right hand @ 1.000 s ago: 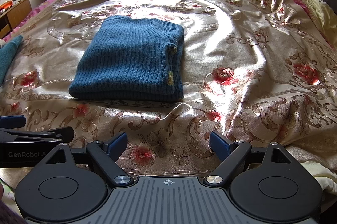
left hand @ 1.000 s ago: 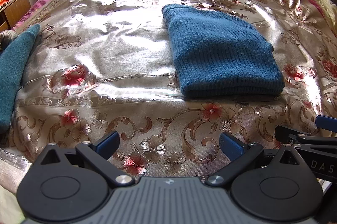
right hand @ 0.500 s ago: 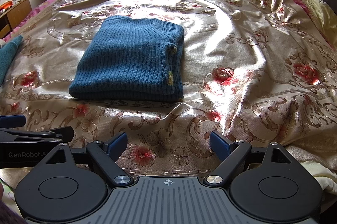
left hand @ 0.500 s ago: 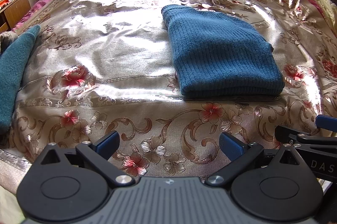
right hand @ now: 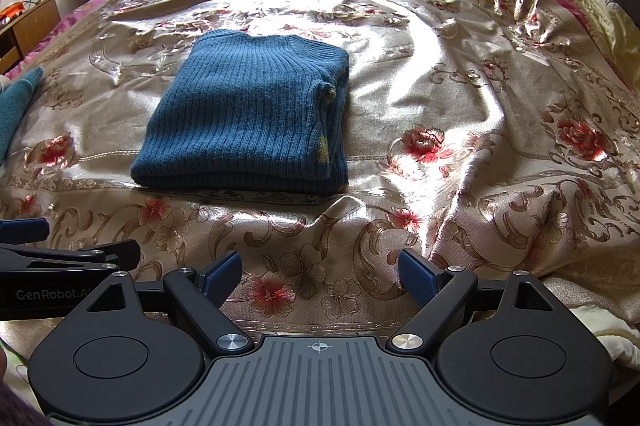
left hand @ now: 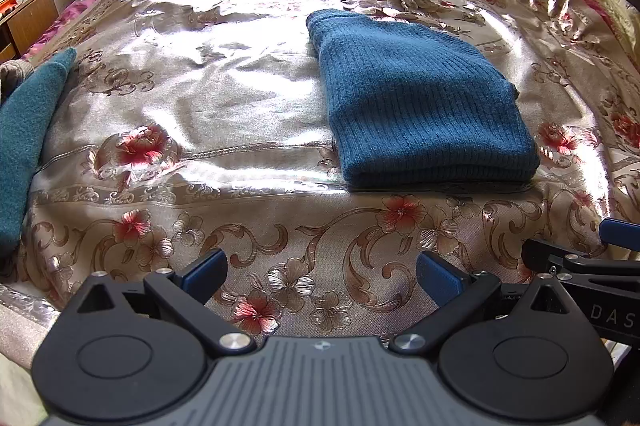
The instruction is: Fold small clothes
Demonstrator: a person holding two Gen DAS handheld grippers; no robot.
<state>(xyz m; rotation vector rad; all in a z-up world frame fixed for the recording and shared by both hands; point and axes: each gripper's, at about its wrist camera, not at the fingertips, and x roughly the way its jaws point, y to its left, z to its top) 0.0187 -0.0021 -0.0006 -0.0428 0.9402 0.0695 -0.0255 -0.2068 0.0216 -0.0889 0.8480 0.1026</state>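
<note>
On the floral satin bedspread [left hand: 224, 113], folded blue ribbed sweater [left hand: 420, 109] lies flat; left gripper [left hand: 320, 272] and right gripper [right hand: 320, 268], jaws apart and empty, hover near the bed's edge, clear of it.

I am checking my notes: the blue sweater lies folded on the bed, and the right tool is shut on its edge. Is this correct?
Not quite. The blue sweater does lie folded on the bed, but the right tool is open and apart from it, as the right wrist view shows.
</note>
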